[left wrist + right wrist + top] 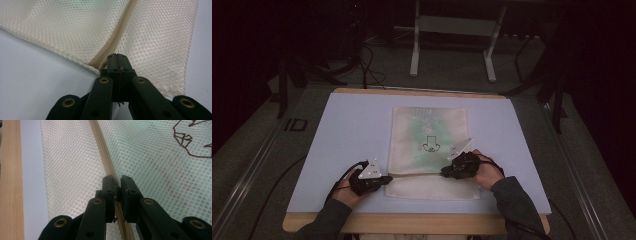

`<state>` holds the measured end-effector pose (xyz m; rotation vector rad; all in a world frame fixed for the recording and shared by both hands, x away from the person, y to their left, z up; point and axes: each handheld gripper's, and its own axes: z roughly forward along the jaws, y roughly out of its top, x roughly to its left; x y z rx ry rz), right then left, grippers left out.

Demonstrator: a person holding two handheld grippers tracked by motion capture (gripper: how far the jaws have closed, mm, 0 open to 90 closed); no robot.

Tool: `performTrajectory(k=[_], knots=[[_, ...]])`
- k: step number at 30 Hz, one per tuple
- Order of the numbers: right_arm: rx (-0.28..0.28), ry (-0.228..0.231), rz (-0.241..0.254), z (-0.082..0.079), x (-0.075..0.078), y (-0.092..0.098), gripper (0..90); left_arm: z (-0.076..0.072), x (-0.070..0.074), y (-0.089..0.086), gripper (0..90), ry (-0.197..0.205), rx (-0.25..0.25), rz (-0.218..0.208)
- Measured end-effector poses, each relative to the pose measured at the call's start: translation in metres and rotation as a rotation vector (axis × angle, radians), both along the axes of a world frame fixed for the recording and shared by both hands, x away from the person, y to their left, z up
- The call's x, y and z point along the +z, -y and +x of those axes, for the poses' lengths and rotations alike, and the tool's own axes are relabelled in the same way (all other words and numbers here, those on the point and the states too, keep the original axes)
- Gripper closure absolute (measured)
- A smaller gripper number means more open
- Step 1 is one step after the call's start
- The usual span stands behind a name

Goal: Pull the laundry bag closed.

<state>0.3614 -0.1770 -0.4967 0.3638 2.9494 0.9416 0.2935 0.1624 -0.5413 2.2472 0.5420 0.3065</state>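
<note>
Mesh laundry bag (428, 150) lay flat on the light sheet (342, 130) covering the table (412, 223), roughly mid-width and reaching toward the near edge. Bag's long axis ran near edge to far edge; the zipper (422, 175) crossed it the short way, parallel to the near edge, a little up from the bag's near end. Something green showed through the mesh in the bag's middle, with a small dark stitched mark (430, 143) on top. Left tool (382, 181) sat at the bag's left side, right where the zipper met it. In the left gripper view its jaws were clenched flush together at the zipper's end (100, 62), a thin scrap pinched in the seam between them; I'd read that as an anchor grip on the zipper end or the fabric there, exact bit not clear. Right tool (447, 171) sat on the zipper line toward the bag's right side. The right gripper view had its jaws closed in on the zipper track (103, 152) with something small between the tips, likely the slider or pull, but too hidden to confirm. Why held like this, my read: one tool pins the end so the mesh stays taut, the other works the slider along the track. Both hands low at the near edge, forearms over the table's wooden lip.
</note>
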Motion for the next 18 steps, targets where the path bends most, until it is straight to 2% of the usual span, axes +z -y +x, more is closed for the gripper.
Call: performTrajectory(k=[18], knots=[[-0.005, -0.005, 0.005, -0.0003, -0.0003, 0.0053, 82.3, 0.0000, 0.0000, 0.0000, 89.7, -0.001, 0.000, 0.000]])
